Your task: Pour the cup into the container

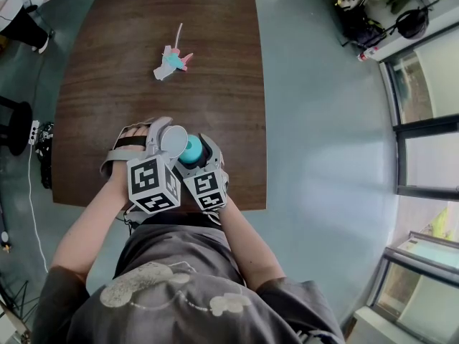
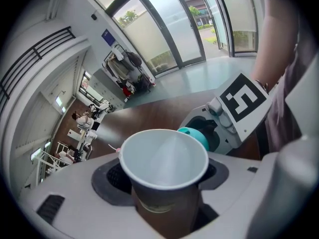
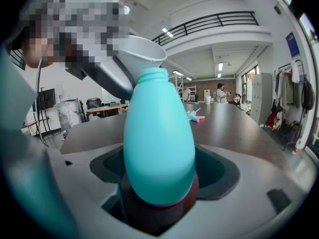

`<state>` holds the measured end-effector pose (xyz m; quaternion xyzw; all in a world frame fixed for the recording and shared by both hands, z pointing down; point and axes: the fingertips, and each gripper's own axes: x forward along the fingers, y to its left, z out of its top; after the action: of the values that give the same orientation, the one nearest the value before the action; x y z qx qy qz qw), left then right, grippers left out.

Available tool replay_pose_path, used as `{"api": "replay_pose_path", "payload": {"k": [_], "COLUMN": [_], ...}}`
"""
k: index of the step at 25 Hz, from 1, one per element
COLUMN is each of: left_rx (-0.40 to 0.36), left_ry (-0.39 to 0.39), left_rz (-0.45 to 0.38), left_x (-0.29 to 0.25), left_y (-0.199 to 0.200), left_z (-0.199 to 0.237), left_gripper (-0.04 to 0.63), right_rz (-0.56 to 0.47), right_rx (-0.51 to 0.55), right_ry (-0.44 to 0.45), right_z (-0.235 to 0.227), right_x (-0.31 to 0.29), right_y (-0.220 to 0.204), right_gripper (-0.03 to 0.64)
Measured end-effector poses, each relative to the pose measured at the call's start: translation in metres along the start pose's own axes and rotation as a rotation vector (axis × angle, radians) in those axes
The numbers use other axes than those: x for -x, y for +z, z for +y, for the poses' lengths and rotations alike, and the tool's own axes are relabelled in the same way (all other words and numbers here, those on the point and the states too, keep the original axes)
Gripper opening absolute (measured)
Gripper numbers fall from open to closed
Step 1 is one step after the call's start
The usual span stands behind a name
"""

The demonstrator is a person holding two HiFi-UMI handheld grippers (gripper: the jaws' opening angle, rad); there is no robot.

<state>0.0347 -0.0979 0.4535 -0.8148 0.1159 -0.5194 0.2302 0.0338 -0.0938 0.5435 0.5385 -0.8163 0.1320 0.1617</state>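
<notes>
My left gripper (image 2: 164, 185) is shut on a paper cup (image 2: 164, 158), brown outside and white inside, with nothing showing in it. The right gripper (image 3: 158, 183) is shut on a teal bottle (image 3: 158, 143) with an open mouth, standing upright. In the head view both grippers are side by side over the table's near edge, the cup (image 1: 174, 140) touching or just left of the bottle (image 1: 191, 150). From the right gripper view the cup (image 3: 142, 49) tilts with its rim right above the bottle's mouth. The bottle's top (image 2: 195, 136) peeks out behind the cup's rim.
A brown wooden table (image 1: 143, 49) stretches away from me, with a small pink and teal toy (image 1: 172, 61) lying near its middle. Grey-blue floor lies to the right. A black stool (image 1: 14, 127) stands left of the table.
</notes>
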Motion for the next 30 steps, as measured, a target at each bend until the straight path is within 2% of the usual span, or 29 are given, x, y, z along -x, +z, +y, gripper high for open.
{"api": "replay_pose_path", "payload": {"k": [5,11,14,16,20,24,30], "left_rx": [0.107,0.179,0.239,0.317,0.538,0.603,0.715], "left_ry": [-0.013,-0.001,0.008,0.01,-0.006,0.096,0.188], "left_rz": [-0.058,-0.098,-0.133,-0.175,-0.28,-0.308,-0.398], "left_x": [0.003,0.006,0.011,0.016,0.021,0.023,0.027], "left_y": [-0.002,-0.01,-0.014,-0.016,-0.024,-0.042,-0.059], "left_z": [0.0,0.001,0.003,0.007,0.014,0.023,0.034], "left_gripper": [0.325,0.325,0.325,0.325,0.325,0.325,0.325], "right_rz": [0.002,0.008,0.011,0.012,0.015,0.022,0.03], "right_rx": [0.003,0.003,0.003,0.003,0.002,-0.001,-0.003], "right_ry": [-0.001,-0.001,-0.002,-0.001,-0.003,-0.007,-0.014], "right_z": [0.0,0.0,0.0,0.0,-0.001,-0.001,-0.001], "right_x": [0.001,0.0,0.0,0.0,0.002,0.002,0.002], "right_y": [0.0,0.0,0.0,0.0,-0.001,-0.002,0.0], "right_gripper": [0.391,0.391,0.391,0.391,0.391,0.391,0.391]}}
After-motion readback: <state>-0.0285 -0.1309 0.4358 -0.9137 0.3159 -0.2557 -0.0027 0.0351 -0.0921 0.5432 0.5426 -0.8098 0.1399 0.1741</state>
